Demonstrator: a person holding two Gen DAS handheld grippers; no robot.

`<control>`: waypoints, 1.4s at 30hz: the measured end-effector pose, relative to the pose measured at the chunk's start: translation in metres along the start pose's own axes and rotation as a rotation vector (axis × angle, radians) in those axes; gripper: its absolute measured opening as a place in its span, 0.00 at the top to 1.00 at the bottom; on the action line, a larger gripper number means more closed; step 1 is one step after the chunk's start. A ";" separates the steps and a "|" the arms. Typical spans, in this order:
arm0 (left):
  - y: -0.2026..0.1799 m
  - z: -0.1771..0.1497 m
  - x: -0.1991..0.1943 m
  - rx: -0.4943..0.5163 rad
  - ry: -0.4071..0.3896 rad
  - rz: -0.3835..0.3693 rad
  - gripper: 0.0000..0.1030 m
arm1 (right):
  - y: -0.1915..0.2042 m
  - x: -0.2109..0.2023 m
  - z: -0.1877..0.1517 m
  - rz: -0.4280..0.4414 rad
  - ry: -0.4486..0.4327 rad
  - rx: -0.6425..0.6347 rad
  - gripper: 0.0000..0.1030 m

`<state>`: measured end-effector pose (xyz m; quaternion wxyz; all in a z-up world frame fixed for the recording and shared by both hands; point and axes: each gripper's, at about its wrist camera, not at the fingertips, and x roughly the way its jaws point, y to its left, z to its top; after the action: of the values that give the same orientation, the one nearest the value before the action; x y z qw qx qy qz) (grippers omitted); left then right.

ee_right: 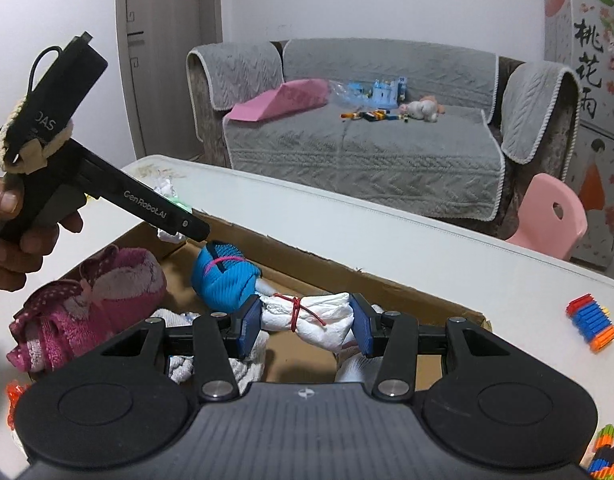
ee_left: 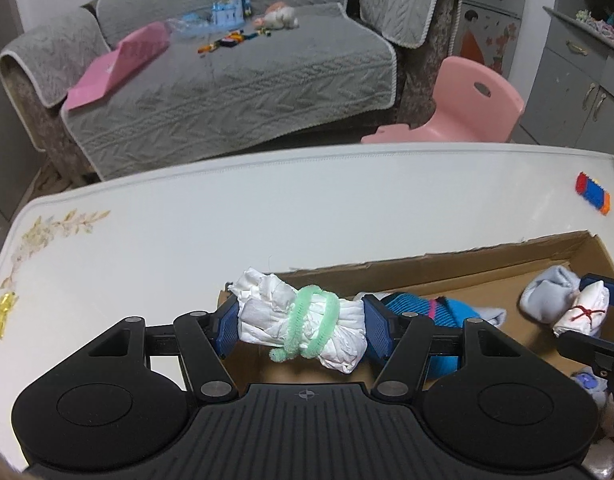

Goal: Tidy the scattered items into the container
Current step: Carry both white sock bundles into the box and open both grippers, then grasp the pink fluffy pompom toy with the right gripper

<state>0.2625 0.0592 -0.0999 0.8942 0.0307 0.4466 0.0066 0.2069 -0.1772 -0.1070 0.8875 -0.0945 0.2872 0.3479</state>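
My left gripper (ee_left: 301, 326) is shut on a white cloth bundle tied with a green pipe cleaner (ee_left: 307, 322), held over the near left corner of the cardboard box (ee_left: 427, 268). My right gripper (ee_right: 305, 322) is shut on a white bundle tied with red string (ee_right: 307, 316), above the box's (ee_right: 387, 284) inside. The same red-tied bundle (ee_left: 583, 312) shows at the right of the left wrist view. In the box lie a blue rolled sock (ee_right: 223, 276), a pink towel roll (ee_right: 95, 296) and a pale blue sock (ee_left: 547, 294).
The box stands on a white table (ee_left: 227, 220). A stack of coloured bricks (ee_right: 591, 320) lies on the table right of the box, a yellow clip (ee_left: 3, 312) at its left edge. A grey sofa (ee_right: 367, 140) with toys and a pink chair (ee_right: 547, 216) stand beyond.
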 end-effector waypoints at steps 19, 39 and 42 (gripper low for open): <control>-0.018 -0.010 -0.047 0.070 -0.098 0.061 0.13 | 0.007 -0.020 0.010 -0.014 -0.049 -0.009 0.41; -0.049 -0.236 -0.169 0.135 -0.268 -0.011 0.00 | 0.113 -0.169 -0.139 -0.024 -0.279 0.149 0.02; -0.044 -0.235 -0.154 0.131 -0.254 -0.056 0.01 | 0.137 -0.152 -0.147 -0.046 -0.240 0.105 0.03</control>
<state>-0.0185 0.0211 -0.1204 0.9395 0.0770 0.3298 -0.0516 -0.0405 -0.2156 -0.1348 0.9269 -0.0122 0.1943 0.3210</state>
